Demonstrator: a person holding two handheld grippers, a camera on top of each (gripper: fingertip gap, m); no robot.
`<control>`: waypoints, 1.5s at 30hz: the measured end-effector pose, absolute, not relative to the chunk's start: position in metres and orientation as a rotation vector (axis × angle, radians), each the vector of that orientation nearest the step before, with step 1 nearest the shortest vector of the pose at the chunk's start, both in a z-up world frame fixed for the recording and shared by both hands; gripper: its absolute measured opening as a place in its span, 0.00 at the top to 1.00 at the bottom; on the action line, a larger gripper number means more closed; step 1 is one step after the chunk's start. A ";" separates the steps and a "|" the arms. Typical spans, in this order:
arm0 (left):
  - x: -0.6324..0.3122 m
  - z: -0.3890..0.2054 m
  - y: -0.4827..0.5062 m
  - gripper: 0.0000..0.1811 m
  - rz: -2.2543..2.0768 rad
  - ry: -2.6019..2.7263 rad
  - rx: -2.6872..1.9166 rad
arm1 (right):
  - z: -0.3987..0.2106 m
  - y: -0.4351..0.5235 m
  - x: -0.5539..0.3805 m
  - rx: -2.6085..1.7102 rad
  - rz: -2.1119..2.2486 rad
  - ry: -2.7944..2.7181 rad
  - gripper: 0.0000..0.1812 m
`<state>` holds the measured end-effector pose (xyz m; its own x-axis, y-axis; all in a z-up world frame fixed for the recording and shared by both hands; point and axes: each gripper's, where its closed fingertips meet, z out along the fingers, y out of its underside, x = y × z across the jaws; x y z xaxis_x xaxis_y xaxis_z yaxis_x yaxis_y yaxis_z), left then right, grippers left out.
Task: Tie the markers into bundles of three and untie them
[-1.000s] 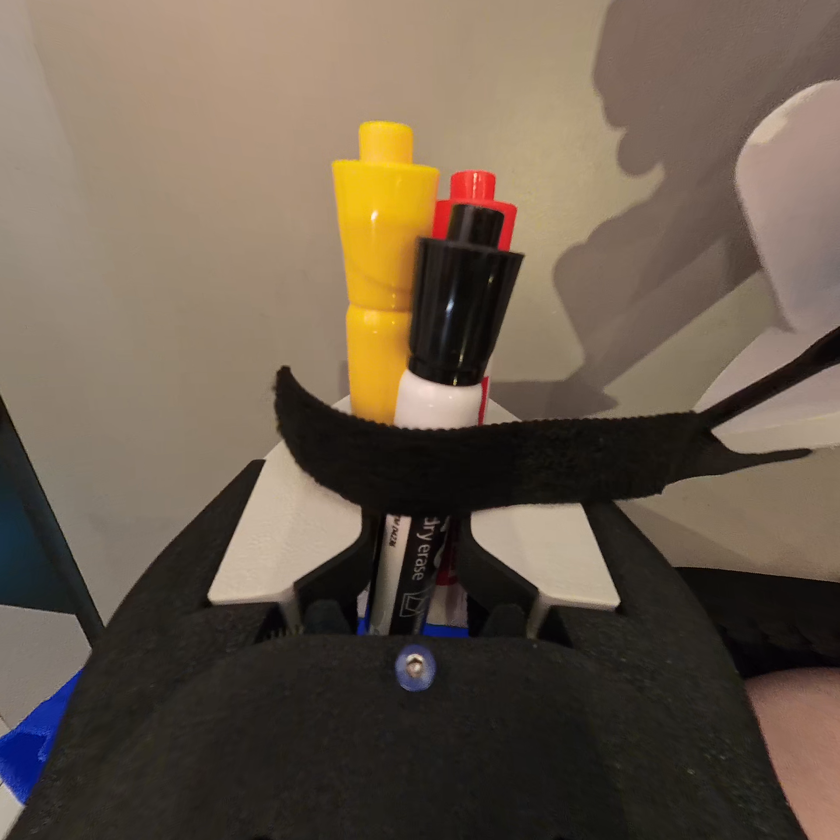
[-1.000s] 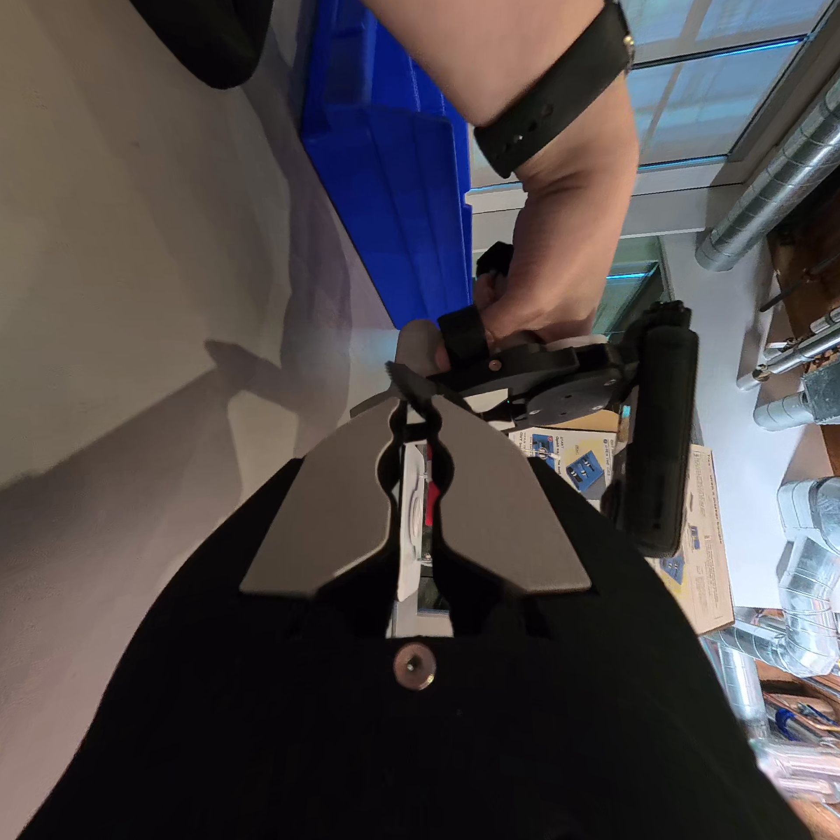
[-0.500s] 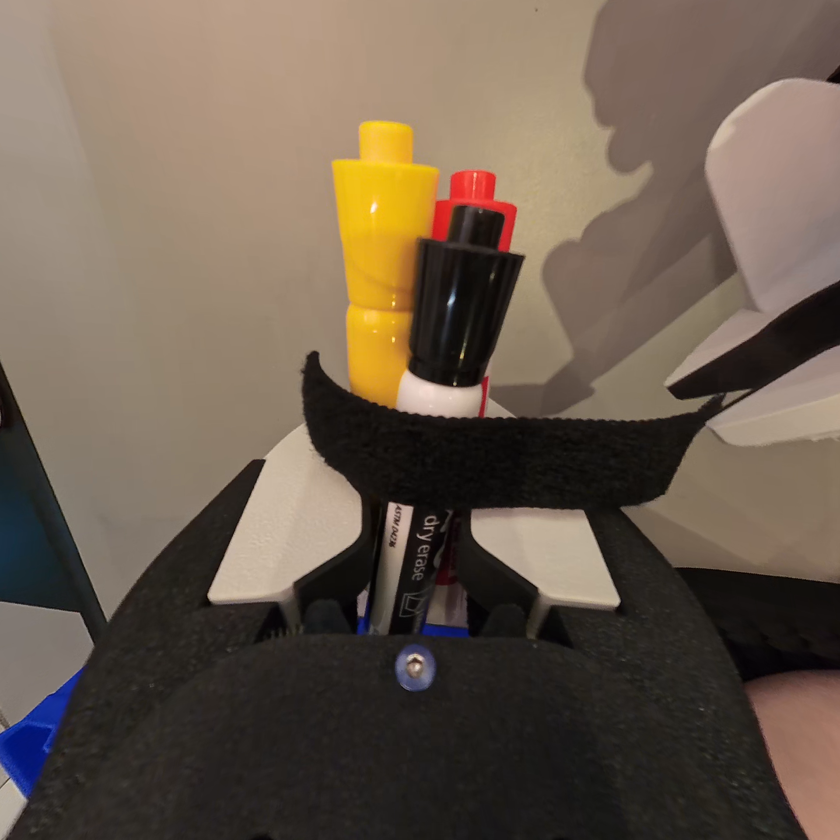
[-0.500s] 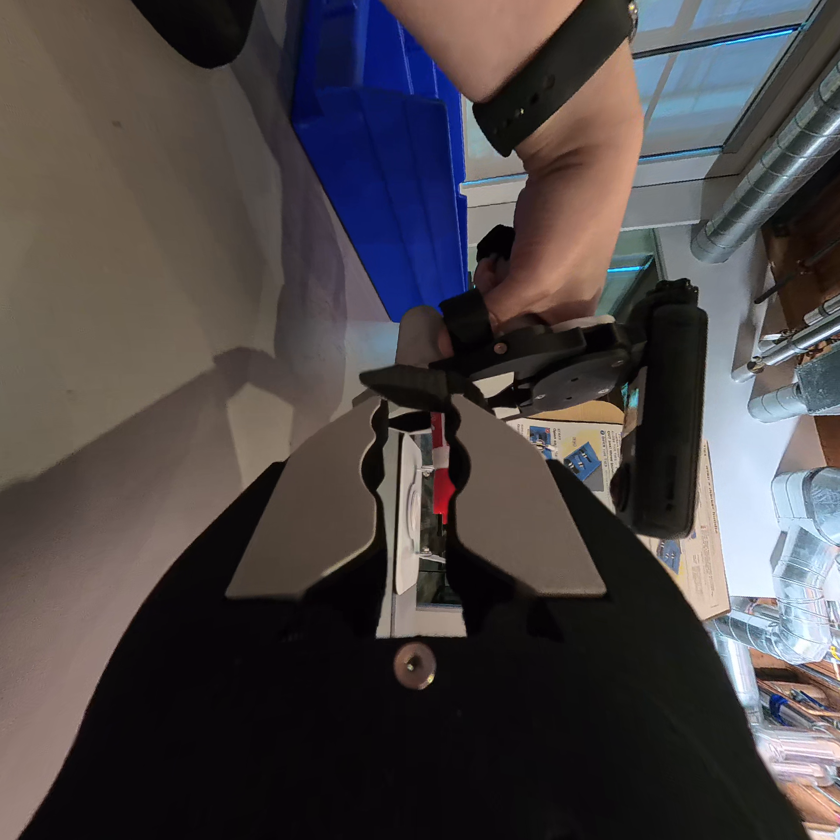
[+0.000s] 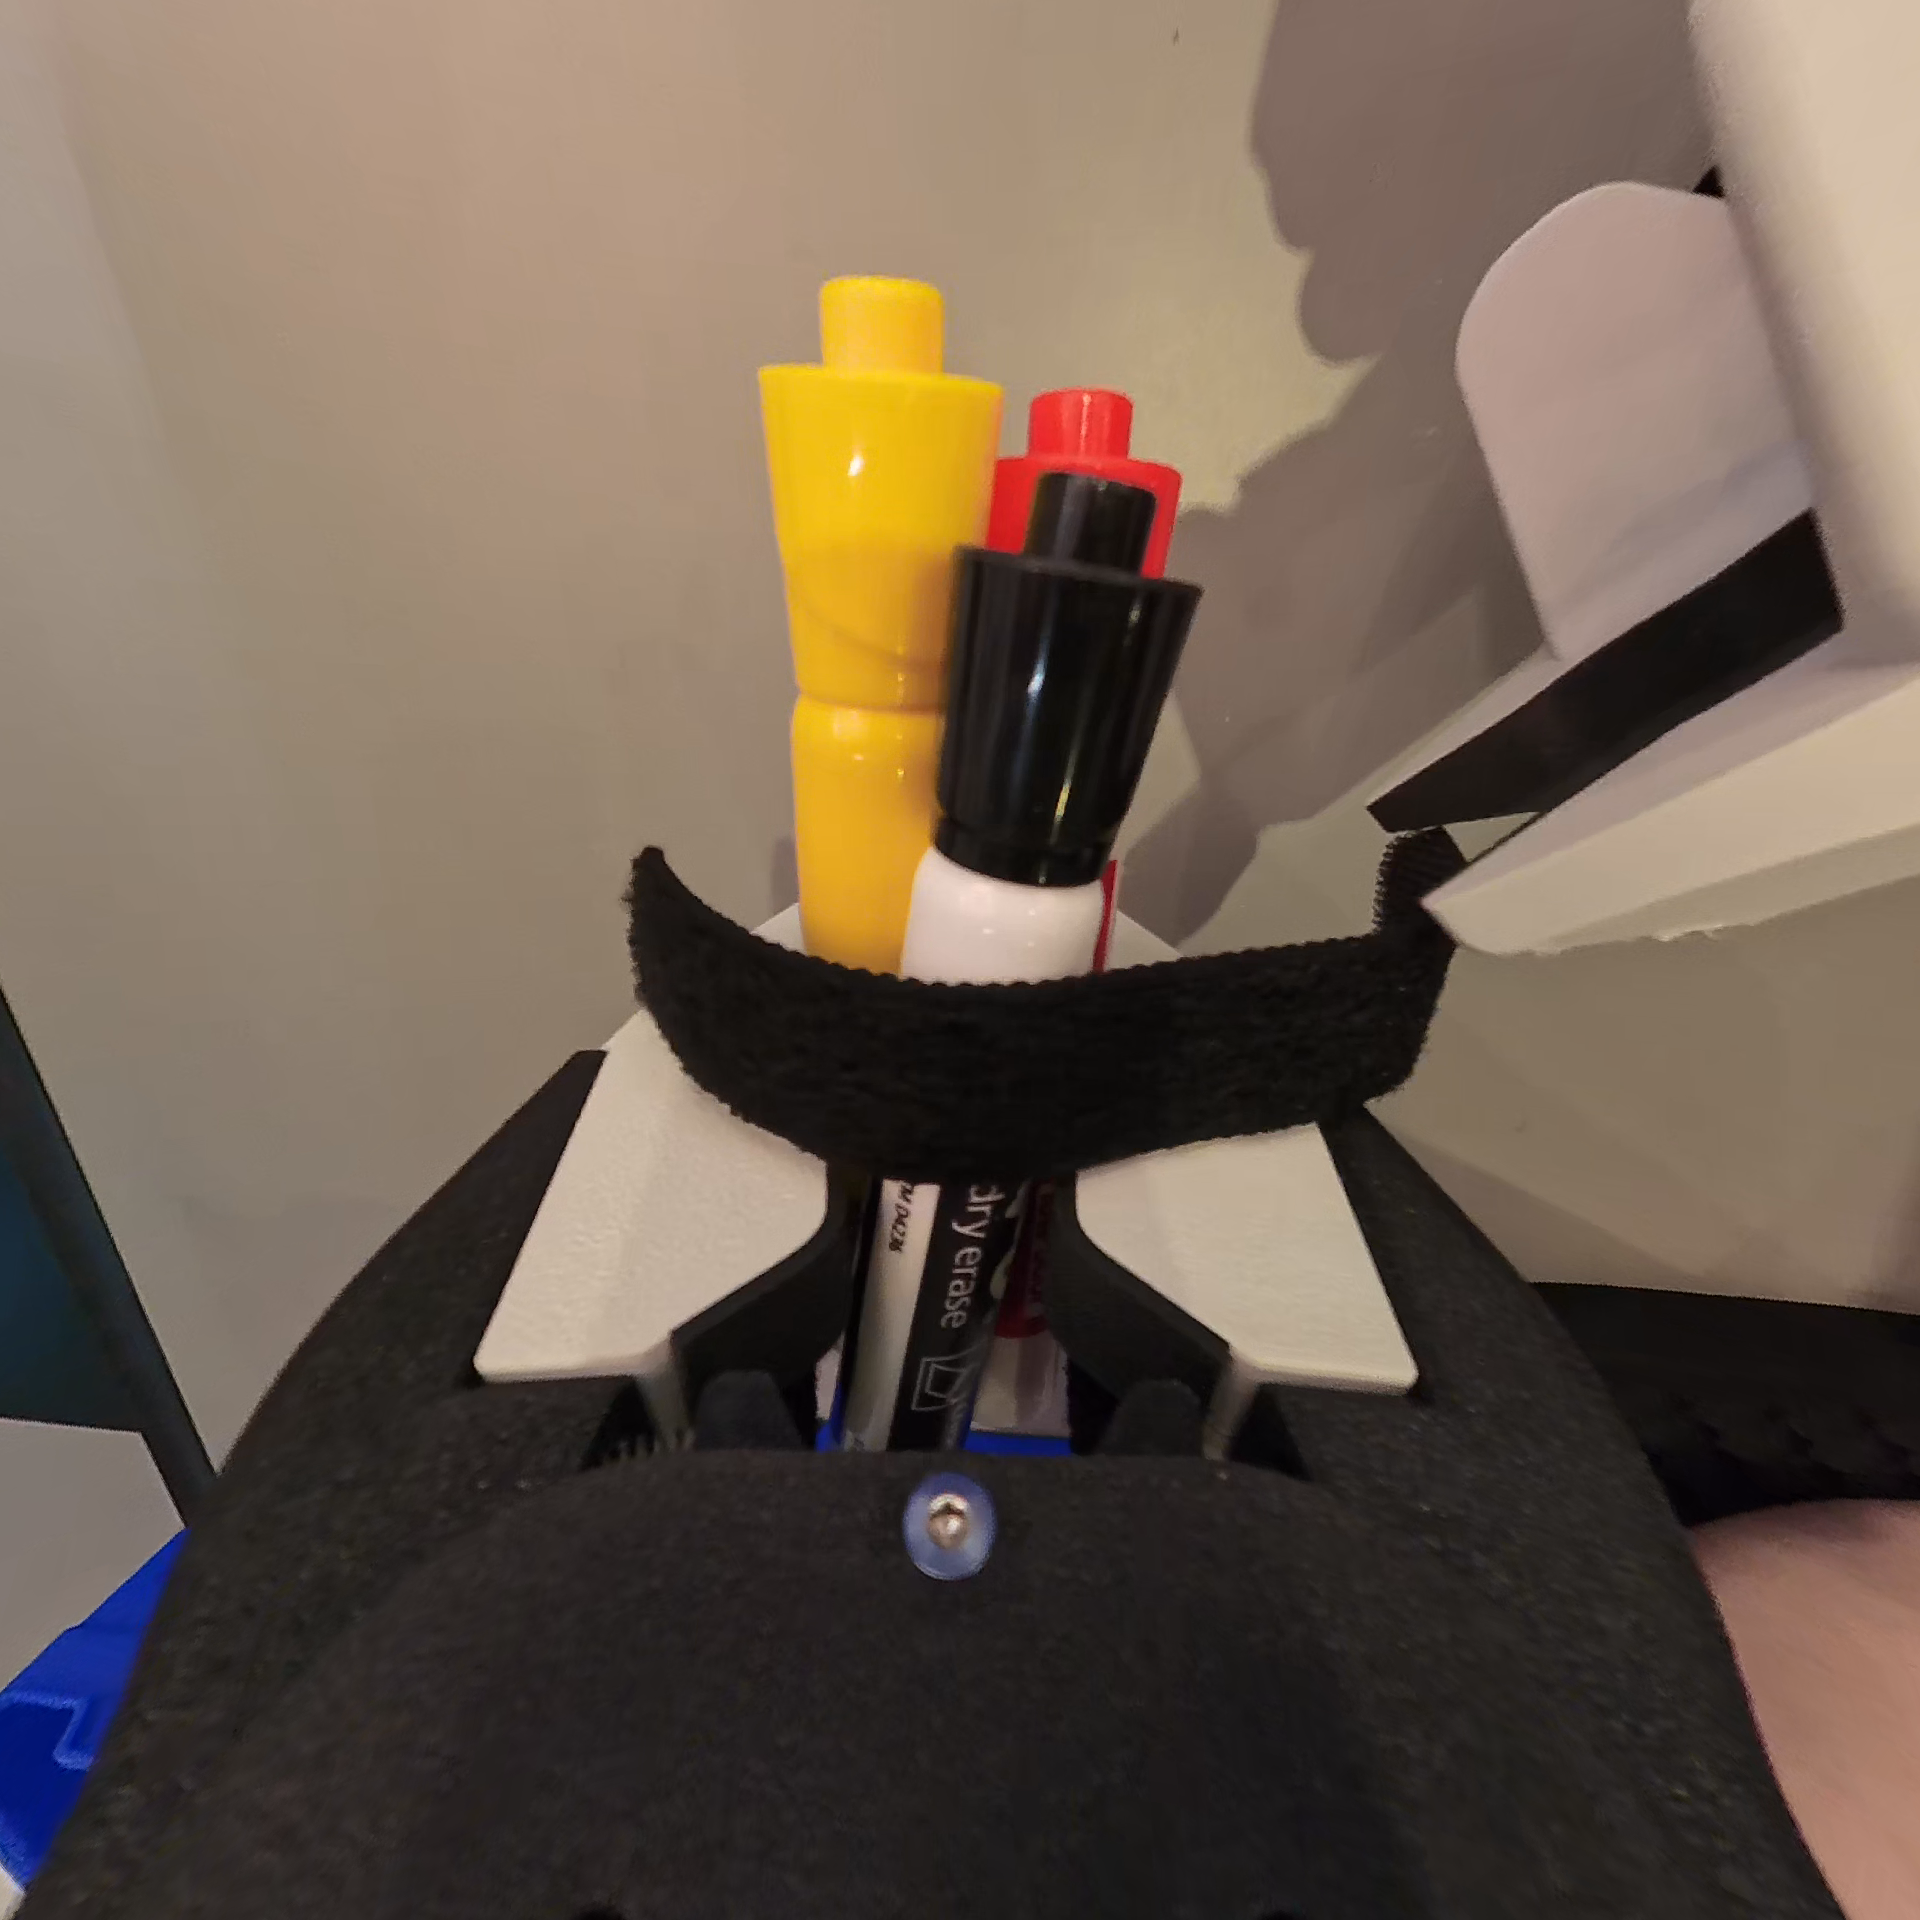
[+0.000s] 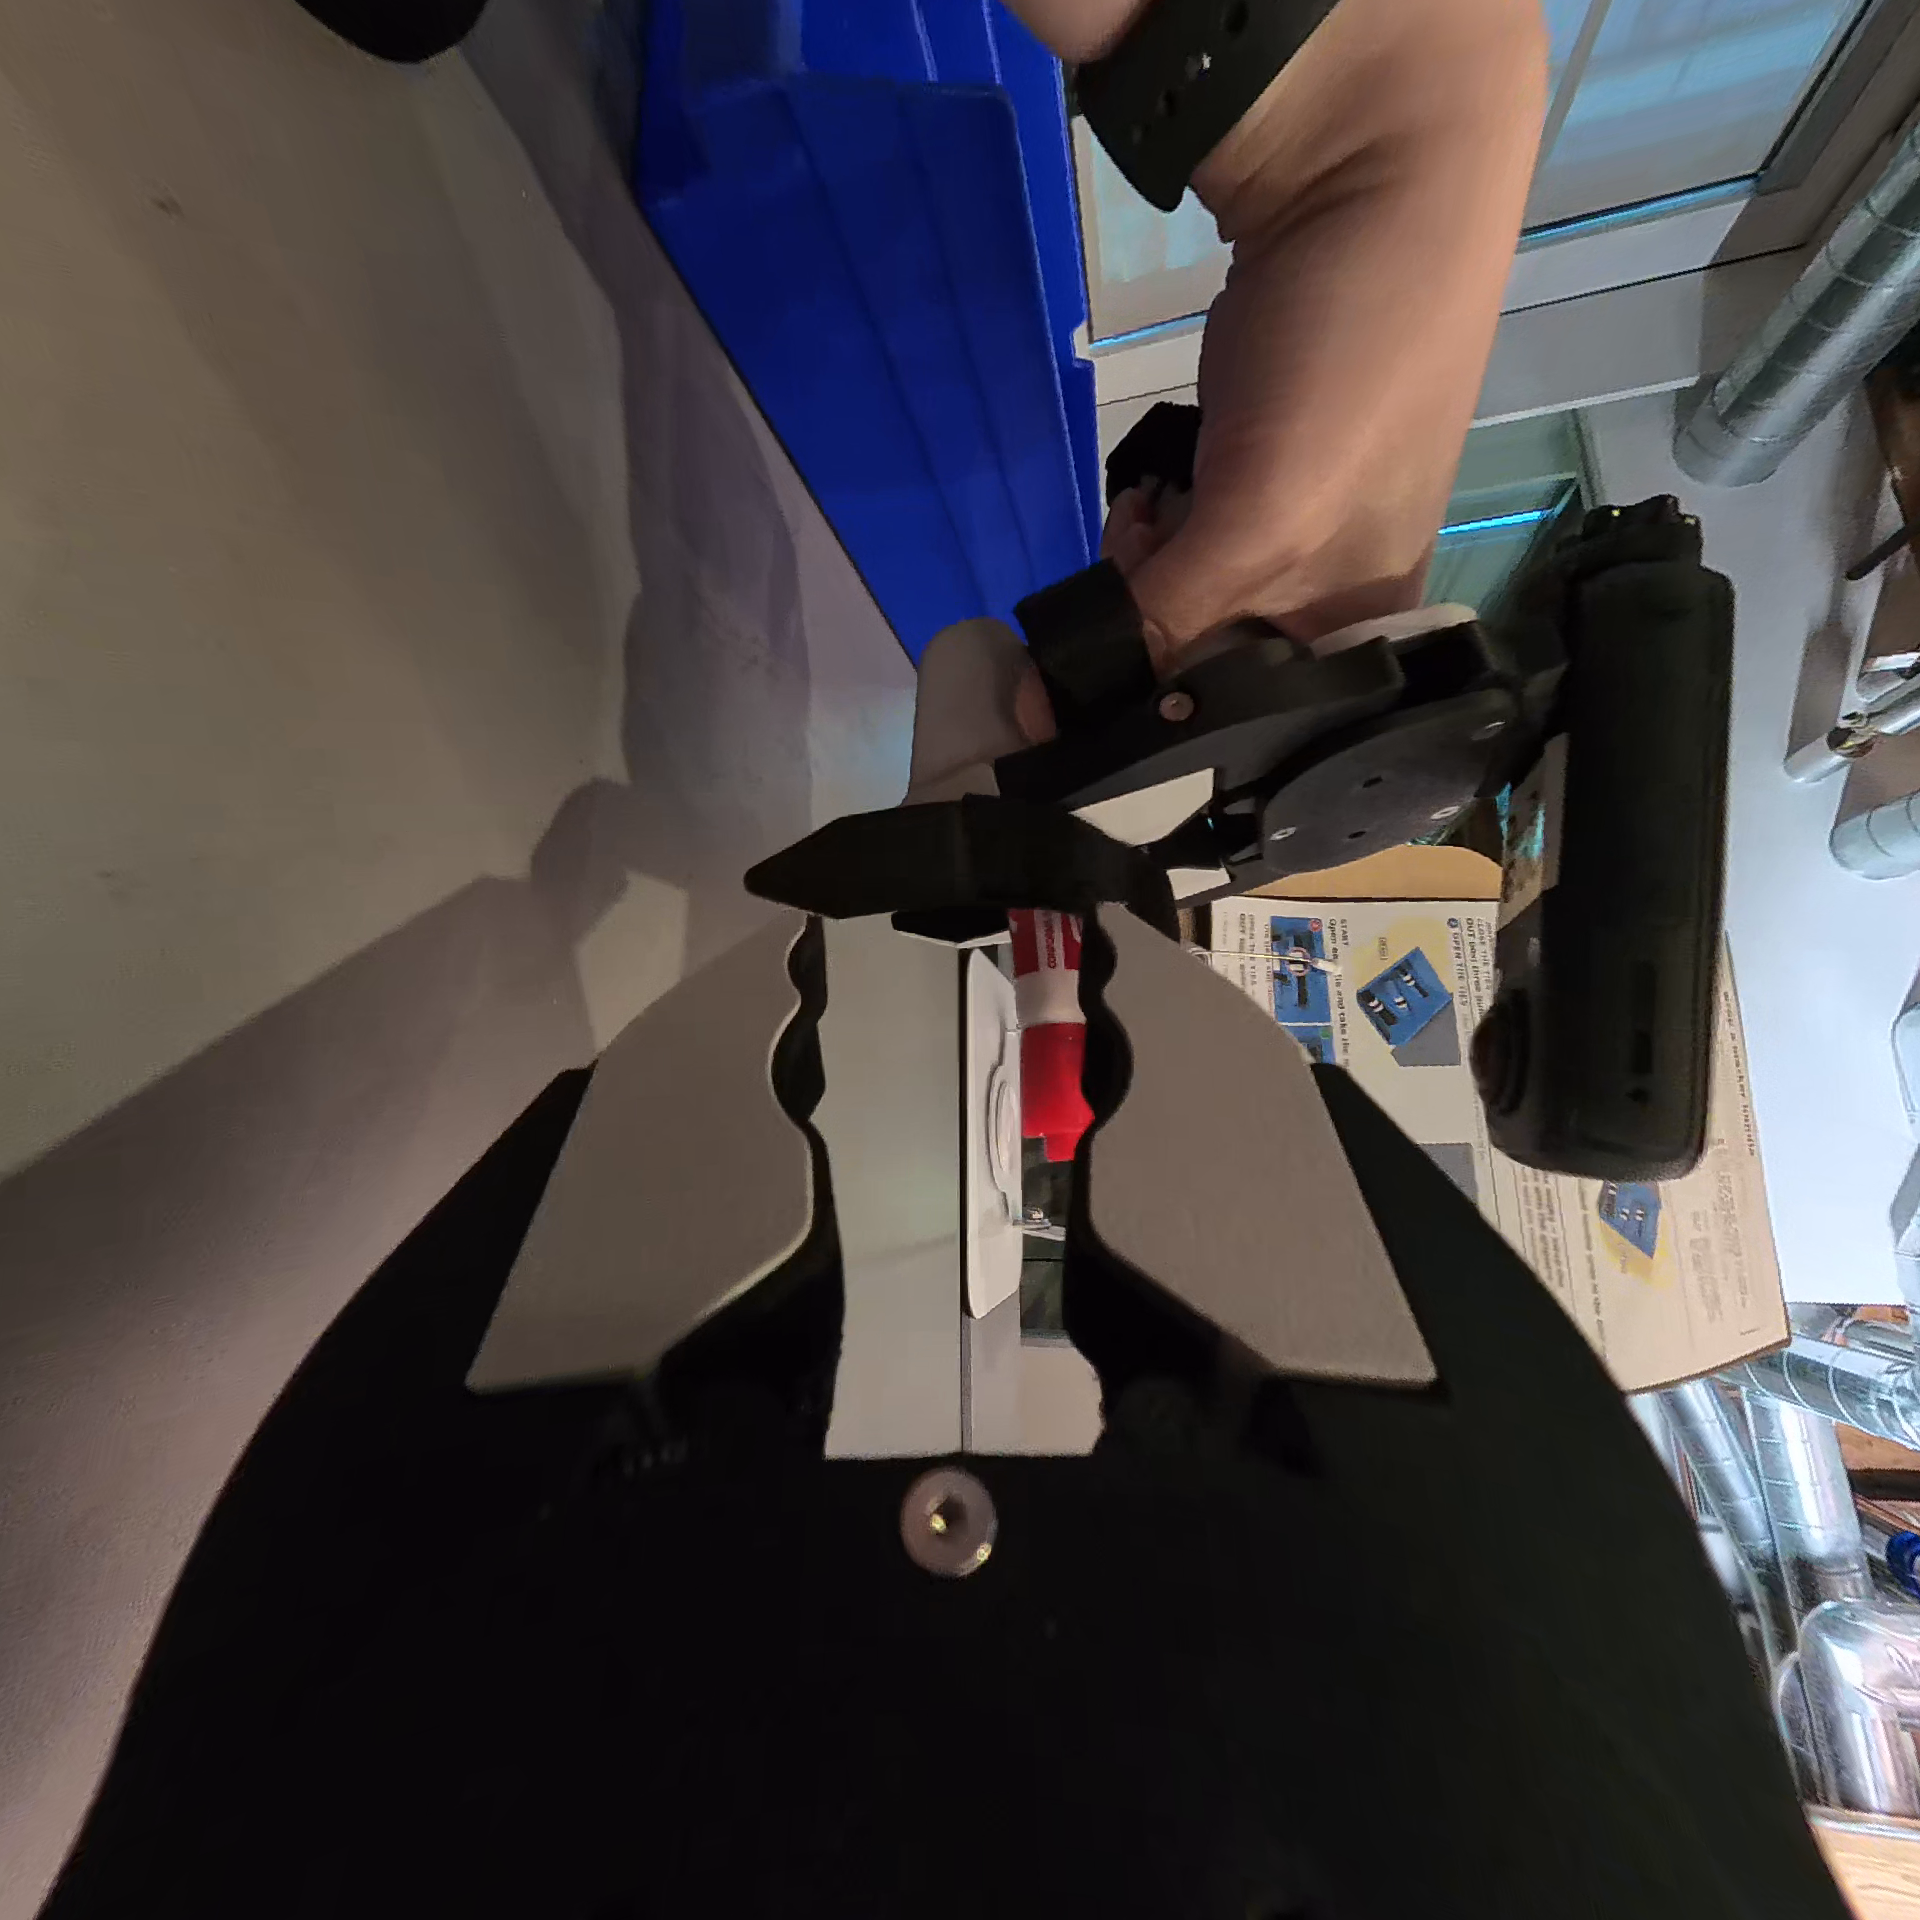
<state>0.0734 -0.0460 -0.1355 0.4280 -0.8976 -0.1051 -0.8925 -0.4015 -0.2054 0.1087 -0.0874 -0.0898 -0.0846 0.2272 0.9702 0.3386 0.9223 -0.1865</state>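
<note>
Three markers [image 5: 966, 810] are clamped upright by the left gripper [image 5: 951, 1174]; across them a black strap [image 5: 1039, 1049] is draped, beside which the right gripper [image 6: 951, 935] is spread, empty

right gripper [image 6: 951, 935] now spread open, black strap [image 5: 1039, 1029] released, its free end slack

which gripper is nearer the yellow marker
Left. The left gripper has its jaws shut on the bundle holding the yellow marker; the right gripper sits open off to the side.
</note>
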 end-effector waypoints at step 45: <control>0.064 -0.143 -0.052 0.77 -0.083 1.567 -2.517 | -0.114 -0.056 0.143 -0.698 0.228 -1.871 0.82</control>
